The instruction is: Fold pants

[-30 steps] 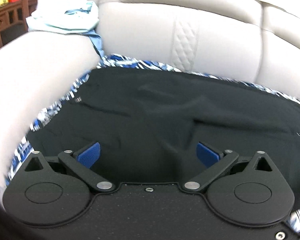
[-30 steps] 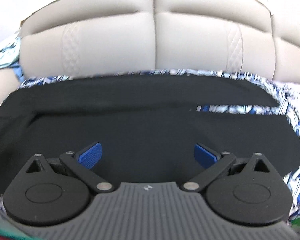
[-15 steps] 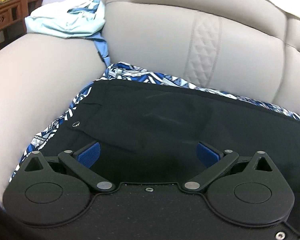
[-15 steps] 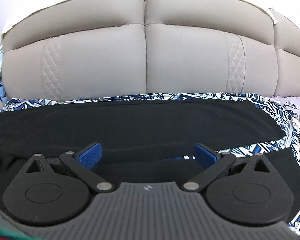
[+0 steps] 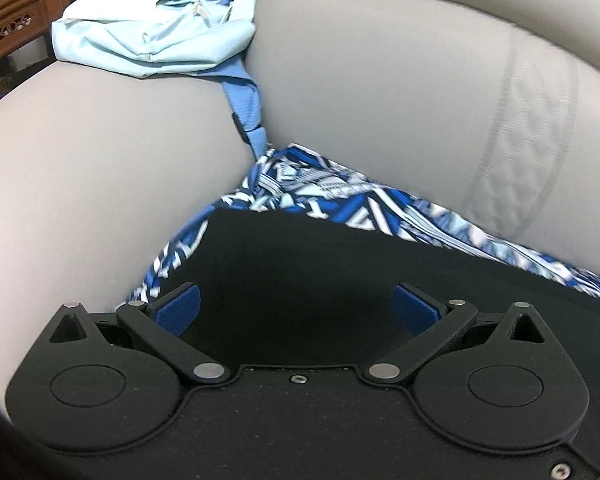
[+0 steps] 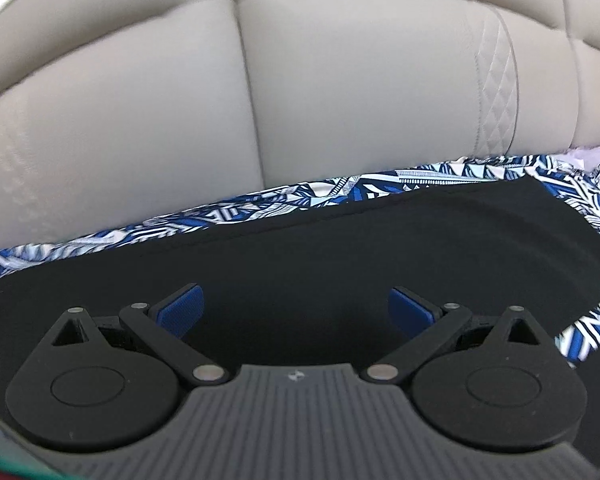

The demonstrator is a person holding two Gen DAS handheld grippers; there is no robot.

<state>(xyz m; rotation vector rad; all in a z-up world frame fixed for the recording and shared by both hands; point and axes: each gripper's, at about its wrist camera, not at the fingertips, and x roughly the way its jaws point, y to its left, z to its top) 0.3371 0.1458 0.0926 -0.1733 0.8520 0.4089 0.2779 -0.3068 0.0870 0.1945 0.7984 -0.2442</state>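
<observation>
Black pants (image 5: 320,264) lie flat on a blue-and-white patterned cloth (image 5: 320,192) on the sofa seat. In the left wrist view my left gripper (image 5: 296,312) is open, close above the pants near their left end by the armrest. In the right wrist view the pants (image 6: 360,252) stretch across the seat, their right end near the cloth's right side. My right gripper (image 6: 296,312) is open and empty, low over the black fabric. Neither gripper holds fabric.
The grey sofa backrest (image 6: 300,100) rises just behind the pants. The sofa armrest (image 5: 80,180) stands at the left, with a light blue garment (image 5: 152,36) bunched on top. Wooden furniture (image 5: 8,20) stands beyond the armrest.
Both grippers have moved forward and lower toward the sofa back, so the pants' far edge and the backrest look nearer. The left view now faces the armrest corner. Both stayed open.
</observation>
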